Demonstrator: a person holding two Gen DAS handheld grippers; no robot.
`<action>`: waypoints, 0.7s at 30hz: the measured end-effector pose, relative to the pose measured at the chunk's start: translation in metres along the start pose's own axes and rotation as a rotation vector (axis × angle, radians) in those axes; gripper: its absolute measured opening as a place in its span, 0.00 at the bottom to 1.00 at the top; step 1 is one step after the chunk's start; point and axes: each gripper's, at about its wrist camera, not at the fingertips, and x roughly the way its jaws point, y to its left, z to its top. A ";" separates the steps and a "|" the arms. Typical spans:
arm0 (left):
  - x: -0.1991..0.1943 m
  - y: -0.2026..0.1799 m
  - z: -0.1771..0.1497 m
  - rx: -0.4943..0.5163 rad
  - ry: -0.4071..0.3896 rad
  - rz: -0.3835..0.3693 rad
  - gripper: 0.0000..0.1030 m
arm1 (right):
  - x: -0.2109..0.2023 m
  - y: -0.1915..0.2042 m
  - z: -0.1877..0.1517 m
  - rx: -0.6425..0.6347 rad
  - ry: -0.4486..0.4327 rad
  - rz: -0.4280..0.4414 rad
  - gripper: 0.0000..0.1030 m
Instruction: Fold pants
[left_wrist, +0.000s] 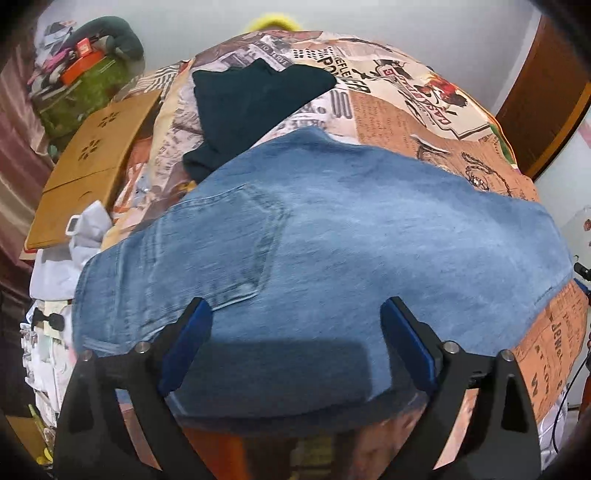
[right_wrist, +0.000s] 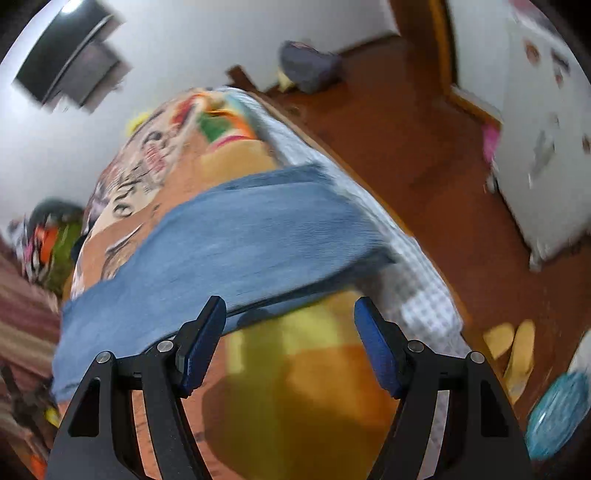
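Faded blue denim pants (left_wrist: 332, 229) lie flat on our printed patchwork bedspread (left_wrist: 424, 110).
Our left gripper (left_wrist: 295, 317) and right gripper (right_wrist: 290, 317) both hover spread, pinching nothing.

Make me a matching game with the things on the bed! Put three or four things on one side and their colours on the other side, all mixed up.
Things:
1. jeans
2. folded garment behind the jeans
3. gripper pads
4. flat board at the bed's left edge

Colours:
A. light brown
B. royal blue
C. faded light blue
D. very dark, almost black

Pairs: 1-C, 2-D, 3-B, 4-A
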 end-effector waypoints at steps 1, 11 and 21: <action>0.002 -0.003 0.001 -0.003 0.003 0.004 0.97 | 0.002 -0.006 0.004 0.022 -0.001 0.002 0.66; 0.006 -0.001 0.002 -0.055 0.031 -0.002 1.00 | 0.020 0.000 0.029 0.041 0.018 0.117 0.06; 0.001 -0.007 0.001 -0.040 0.025 0.037 1.00 | -0.040 0.053 0.073 -0.224 -0.215 0.024 0.03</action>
